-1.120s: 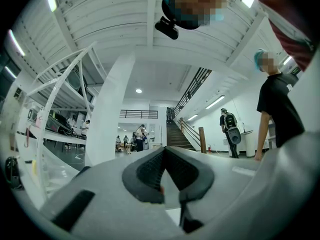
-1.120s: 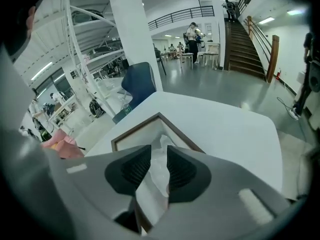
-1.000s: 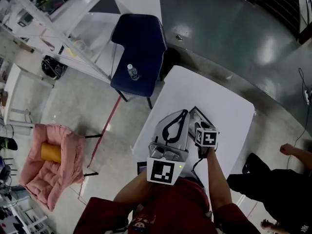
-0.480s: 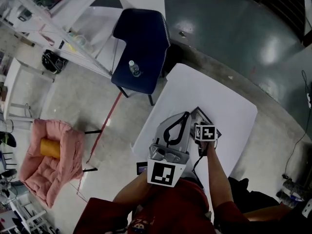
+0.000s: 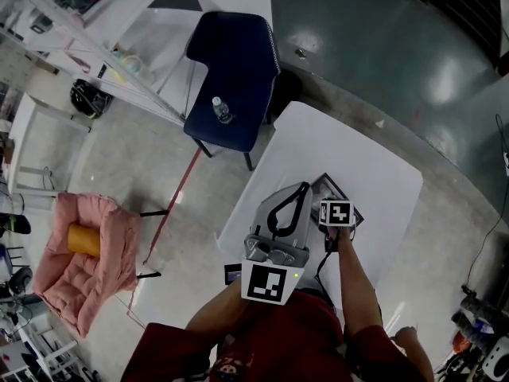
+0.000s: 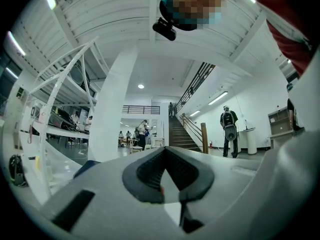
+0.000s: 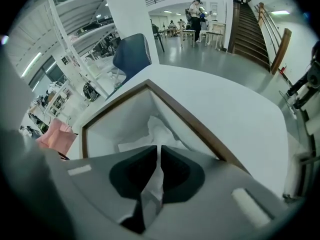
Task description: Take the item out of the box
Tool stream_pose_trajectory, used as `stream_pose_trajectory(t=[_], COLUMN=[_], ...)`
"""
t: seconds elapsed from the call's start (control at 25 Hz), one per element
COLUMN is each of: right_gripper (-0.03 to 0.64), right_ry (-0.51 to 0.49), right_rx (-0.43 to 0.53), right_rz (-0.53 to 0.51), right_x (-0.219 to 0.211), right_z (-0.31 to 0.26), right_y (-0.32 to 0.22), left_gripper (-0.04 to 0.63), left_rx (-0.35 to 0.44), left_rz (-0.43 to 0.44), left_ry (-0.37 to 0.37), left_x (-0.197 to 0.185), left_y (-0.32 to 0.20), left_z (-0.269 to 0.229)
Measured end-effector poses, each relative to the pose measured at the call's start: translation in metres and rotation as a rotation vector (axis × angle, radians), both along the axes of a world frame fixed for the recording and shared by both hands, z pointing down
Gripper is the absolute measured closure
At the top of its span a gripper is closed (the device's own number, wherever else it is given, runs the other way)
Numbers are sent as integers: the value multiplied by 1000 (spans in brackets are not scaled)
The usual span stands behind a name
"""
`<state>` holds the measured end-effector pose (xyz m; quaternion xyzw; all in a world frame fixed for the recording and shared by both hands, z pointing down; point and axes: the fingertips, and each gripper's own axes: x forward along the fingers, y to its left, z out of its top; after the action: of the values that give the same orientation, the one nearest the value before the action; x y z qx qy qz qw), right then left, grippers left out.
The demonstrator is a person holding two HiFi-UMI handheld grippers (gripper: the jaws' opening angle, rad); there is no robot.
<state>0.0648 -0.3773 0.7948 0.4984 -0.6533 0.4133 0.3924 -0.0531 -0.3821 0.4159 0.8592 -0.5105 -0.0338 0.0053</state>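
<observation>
An open box [image 7: 200,129] with a brown rim stands on the white table [image 7: 235,99] and holds crumpled white paper [image 7: 159,129]. My right gripper [image 7: 160,151] reaches down into the box, and its jaws are closing with a thin fold of that paper pinched between the pads. In the head view the box [image 5: 326,181] lies mid-table, mostly hidden under the right gripper's marker cube [image 5: 336,213]. My left gripper [image 5: 301,188] hovers just left of the box with its jaws together and nothing in them. In its own view the left gripper [image 6: 164,151] points out over the hall.
A dark blue chair [image 5: 235,78] with a water bottle [image 5: 220,111] on its seat stands beyond the table's far left corner. A pink cushioned chair [image 5: 87,261] holding an orange roll [image 5: 83,241] sits on the floor to the left. Someone's hand [image 5: 406,337] shows at lower right.
The person in dark clothes at the right has left the view; only a hand remains at the bottom. The right gripper's cube has shifted slightly toward the box. The left gripper is still.
</observation>
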Motion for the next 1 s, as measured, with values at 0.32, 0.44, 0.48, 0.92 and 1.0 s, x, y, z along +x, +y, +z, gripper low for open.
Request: stream_pose_trajectory(t=[0.32, 0.44, 0.48, 0.92, 1.0], right_gripper=[612, 615, 615, 615, 615], right_ry=[-18, -21, -23, -68, -74], right_rx=[9, 26, 31, 118, 134], right_rz=[4, 4, 5, 13, 13], right_x=[1, 1, 1, -1, -2], right_z=[-5, -11, -13, -50, -58], right_y=[3, 3, 4, 7, 8], left_gripper=[592, 592, 592, 592, 592], left_rx=[3, 9, 10, 34, 41], left_rz=[4, -1, -1, 2, 4], left_ry=[-20, -21, -24, -10, -14], left_x=[4, 3, 2, 10, 10], left_y=[5, 4, 4, 11, 14], left_z=[-1, -3, -3, -15, -18])
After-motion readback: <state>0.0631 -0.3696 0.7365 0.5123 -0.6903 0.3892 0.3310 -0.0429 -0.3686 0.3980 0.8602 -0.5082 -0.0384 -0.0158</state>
